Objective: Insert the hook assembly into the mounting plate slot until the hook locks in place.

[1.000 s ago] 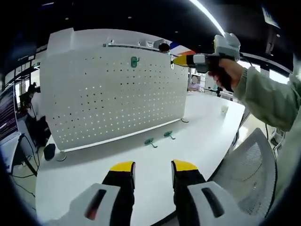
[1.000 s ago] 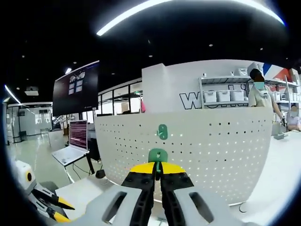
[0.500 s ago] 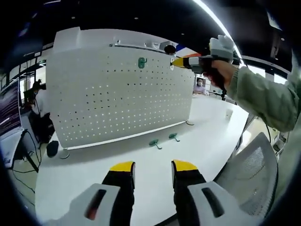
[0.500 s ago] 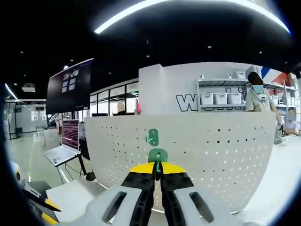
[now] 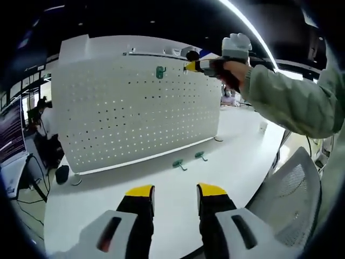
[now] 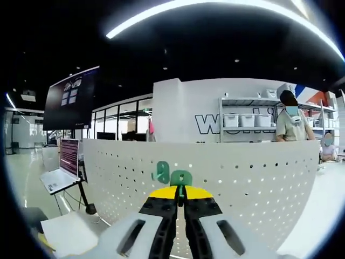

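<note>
**Hook held at pegboard, top centre**

My right gripper [image 6: 180,195] is clamped on a green hook [image 6: 180,178], low centre, beside a mounted hook [image 6: 160,171] on the pegboard [image 6: 259,178]. My left gripper [image 5: 175,190] stands parted, holding nothing, above the table [image 5: 97,199].

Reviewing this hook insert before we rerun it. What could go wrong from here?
1. The right gripper pinches the green hook only by its lower edge, so it may twist on contact with the pegboard.
2. The mounted hook sits close beside it and could be bumped.
3. Two spare hooks lie loose on the table.
</note>
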`<act>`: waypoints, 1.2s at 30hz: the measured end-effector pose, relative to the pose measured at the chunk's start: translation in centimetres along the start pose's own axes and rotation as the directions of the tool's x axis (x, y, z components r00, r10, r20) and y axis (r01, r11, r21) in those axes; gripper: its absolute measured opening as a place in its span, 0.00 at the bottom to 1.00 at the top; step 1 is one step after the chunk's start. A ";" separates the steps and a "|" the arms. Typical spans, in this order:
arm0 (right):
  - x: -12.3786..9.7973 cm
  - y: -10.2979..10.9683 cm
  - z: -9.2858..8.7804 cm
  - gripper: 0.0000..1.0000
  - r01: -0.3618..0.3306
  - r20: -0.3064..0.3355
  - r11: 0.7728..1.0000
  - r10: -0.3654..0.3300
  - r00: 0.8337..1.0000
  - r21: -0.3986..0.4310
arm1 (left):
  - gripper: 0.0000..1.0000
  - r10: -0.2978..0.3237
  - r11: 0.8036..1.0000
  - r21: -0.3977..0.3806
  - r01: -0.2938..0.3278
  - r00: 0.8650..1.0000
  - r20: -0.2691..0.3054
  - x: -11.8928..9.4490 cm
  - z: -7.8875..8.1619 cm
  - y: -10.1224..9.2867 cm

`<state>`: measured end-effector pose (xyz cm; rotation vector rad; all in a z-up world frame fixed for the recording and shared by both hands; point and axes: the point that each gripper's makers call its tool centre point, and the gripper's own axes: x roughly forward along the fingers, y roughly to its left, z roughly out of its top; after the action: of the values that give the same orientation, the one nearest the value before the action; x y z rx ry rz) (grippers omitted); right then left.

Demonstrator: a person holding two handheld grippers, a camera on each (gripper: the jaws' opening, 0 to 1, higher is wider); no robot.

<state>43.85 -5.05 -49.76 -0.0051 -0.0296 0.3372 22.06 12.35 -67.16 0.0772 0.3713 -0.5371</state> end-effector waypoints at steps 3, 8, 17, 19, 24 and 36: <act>0.7 -0.2 0.0 0.02 0.009 0.007 1.000 -0.009 1.000 -0.007 | 0.33 -0.003 1.000 0.000 0.003 1.000 -0.005 0.1 -0.1 0.0; 2.0 -0.8 0.2 0.02 0.031 0.016 0.999 -0.031 0.999 -0.022 | 0.33 -0.010 1.000 0.002 0.010 1.000 -0.013 0.1 -0.2 -0.1; 4.1 -1.2 -0.4 0.02 0.066 0.014 0.998 -0.065 0.998 -0.010 | 0.33 -0.010 1.000 -0.019 0.010 1.000 -0.025 0.3 -0.5 0.0; 4.4 -1.3 -0.5 0.02 0.076 0.016 0.997 -0.076 0.997 -0.007 | 0.33 -0.010 1.000 -0.025 0.009 1.000 -0.024 0.3 -0.5 0.1; 4.9 -1.3 -0.7 0.02 0.084 0.013 0.996 -0.083 0.996 -0.009 | 0.33 -0.011 1.000 -0.026 0.011 1.000 -0.026 0.3 -0.5 0.1; 5.4 -1.4 -0.5 0.02 0.104 0.017 0.995 -0.104 0.994 -0.012 | 0.33 -0.006 1.000 -0.029 0.005 1.000 -0.026 0.3 -0.6 0.2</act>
<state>49.43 -4.62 -50.09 -0.0137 -0.0485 0.2330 22.25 12.43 -67.81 0.0553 0.4052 -0.5365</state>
